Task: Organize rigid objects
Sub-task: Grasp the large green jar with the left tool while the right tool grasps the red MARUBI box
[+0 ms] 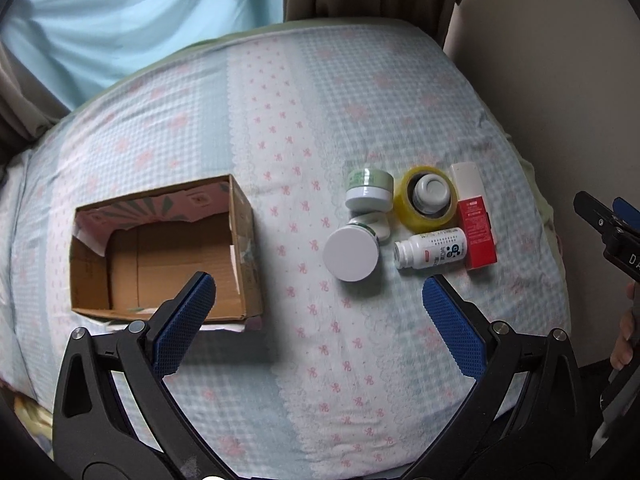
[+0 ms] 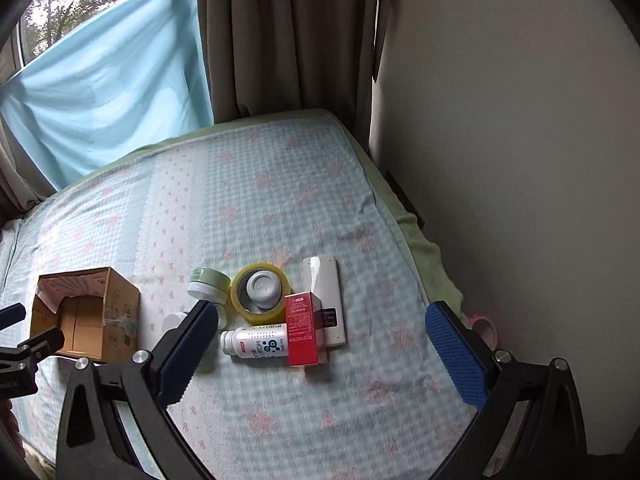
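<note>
1. While both the left gripper (image 1: 319,290) and right gripper (image 2: 322,318) hang spread wide and empty, the cardboard box (image 1: 160,252) sits open-topped at centre left.
2. Jars, a white pill bottle (image 1: 432,253), yellow tape roll (image 1: 426,199) and red carton (image 1: 477,232) cluster at centre right.

The bed (image 2: 280,208) has a pale blue checked sheet with little pink bows on it. Behind it there's a brownish curtain (image 2: 288,36) and a light blue cloth (image 2: 112,92) over the window, plain wall (image 2: 520,140) on the right.

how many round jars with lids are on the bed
3: a green-labelled jar left of the tape roll, a white-lidded jar nearer the camera, one jar inside the tape roll.
</note>
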The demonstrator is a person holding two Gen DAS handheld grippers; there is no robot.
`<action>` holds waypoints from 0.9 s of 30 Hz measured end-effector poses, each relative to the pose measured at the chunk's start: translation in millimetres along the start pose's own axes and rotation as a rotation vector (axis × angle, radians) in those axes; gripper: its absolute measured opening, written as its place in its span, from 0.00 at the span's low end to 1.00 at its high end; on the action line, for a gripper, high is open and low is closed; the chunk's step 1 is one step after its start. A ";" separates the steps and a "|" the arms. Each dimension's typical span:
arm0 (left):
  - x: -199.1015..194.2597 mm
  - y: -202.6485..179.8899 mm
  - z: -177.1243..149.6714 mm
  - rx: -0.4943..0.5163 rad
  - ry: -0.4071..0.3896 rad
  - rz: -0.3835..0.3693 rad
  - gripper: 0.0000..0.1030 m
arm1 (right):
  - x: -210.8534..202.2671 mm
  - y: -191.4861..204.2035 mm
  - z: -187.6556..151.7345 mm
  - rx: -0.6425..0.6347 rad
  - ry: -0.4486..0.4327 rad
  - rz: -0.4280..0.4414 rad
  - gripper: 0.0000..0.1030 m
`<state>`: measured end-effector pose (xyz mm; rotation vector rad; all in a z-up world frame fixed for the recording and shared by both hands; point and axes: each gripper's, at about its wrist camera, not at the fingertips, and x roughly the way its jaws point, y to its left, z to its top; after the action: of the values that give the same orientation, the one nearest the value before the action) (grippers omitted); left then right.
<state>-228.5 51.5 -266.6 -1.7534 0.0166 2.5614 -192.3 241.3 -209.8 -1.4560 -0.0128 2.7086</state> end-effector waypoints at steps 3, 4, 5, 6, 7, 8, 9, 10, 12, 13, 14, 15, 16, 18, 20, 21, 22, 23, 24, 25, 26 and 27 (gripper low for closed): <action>44.2 -9.3 7.3 0.000 0.078 0.030 1.00 | 52.2 1.3 -0.7 -0.003 0.094 -0.015 1.00; 57.3 -12.7 9.2 0.004 0.099 0.038 1.00 | 66.1 1.8 -2.0 -0.004 0.122 -0.022 1.00; 69.9 -15.8 11.1 0.007 0.119 0.040 1.00 | 80.9 3.3 -3.5 -0.005 0.152 -0.030 1.00; 82.8 -18.5 13.9 0.010 0.139 0.043 1.00 | 95.4 4.7 -4.1 -0.007 0.183 -0.037 1.00; 94.9 -20.9 16.4 0.011 0.160 0.049 1.00 | 107.8 6.3 -6.0 -0.012 0.211 -0.046 1.00; 106.4 -22.9 18.3 0.011 0.178 0.052 1.00 | 120.4 8.7 -7.4 -0.018 0.239 -0.055 1.00; 116.3 -24.3 20.0 0.011 0.195 0.057 1.00 | 132.5 11.2 -7.3 -0.022 0.265 -0.063 1.00; 127.2 -24.9 22.4 0.011 0.210 0.064 1.00 | 143.5 14.1 -7.9 -0.027 0.288 -0.069 1.00; 145.4 -26.4 25.2 0.007 0.241 0.066 1.00 | 159.9 18.9 -9.4 -0.037 0.328 -0.081 1.00; 153.5 -26.9 26.1 0.003 0.256 0.069 1.00 | 167.4 21.5 -10.0 -0.041 0.344 -0.090 1.00; 160.7 -27.5 26.6 0.001 0.270 0.070 1.00 | 174.2 23.7 -10.1 -0.046 0.360 -0.098 1.00; 167.7 -27.8 26.7 -0.002 0.284 0.070 1.00 | 181.5 25.8 -9.9 -0.053 0.376 -0.107 1.00; 174.2 -27.4 26.5 -0.006 0.298 0.066 1.00 | 187.4 28.2 -10.4 -0.061 0.391 -0.119 1.00; 186.8 -26.0 25.5 -0.013 0.326 0.063 1.00 | 199.3 32.1 -10.8 -0.074 0.425 -0.143 0.99; 198.0 -24.4 25.4 -0.023 0.346 0.061 1.00 | 210.5 35.5 -10.7 -0.076 0.455 -0.155 0.92; 202.8 -23.3 25.4 -0.033 0.355 0.049 1.00 | 214.8 36.9 -11.5 -0.080 0.471 -0.162 0.91; 207.5 -22.4 25.3 -0.044 0.365 0.037 1.00 | 218.6 38.5 -12.9 -0.083 0.485 -0.168 0.90; 212.1 -22.1 24.7 -0.051 0.373 0.023 1.00 | 221.7 40.0 -14.6 -0.089 0.497 -0.177 0.87; 216.8 -22.0 23.7 -0.056 0.384 0.014 1.00 | 224.6 41.6 -16.5 -0.097 0.508 -0.187 0.83; 221.2 -21.9 22.3 -0.062 0.394 0.008 1.00 | 226.9 42.9 -18.4 -0.103 0.516 -0.194 0.81; 225.0 -21.5 20.9 -0.070 0.402 0.001 1.00 | 228.7 43.7 -19.8 -0.105 0.520 -0.203 0.78; 228.2 -20.9 19.7 -0.078 0.407 -0.007 1.00 | 230.3 44.5 -20.7 -0.108 0.525 -0.213 0.75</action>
<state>-328.5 78.7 -471.9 -2.2647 -0.0781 2.1807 -304.1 210.8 -414.7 -2.0182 -0.2718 2.1212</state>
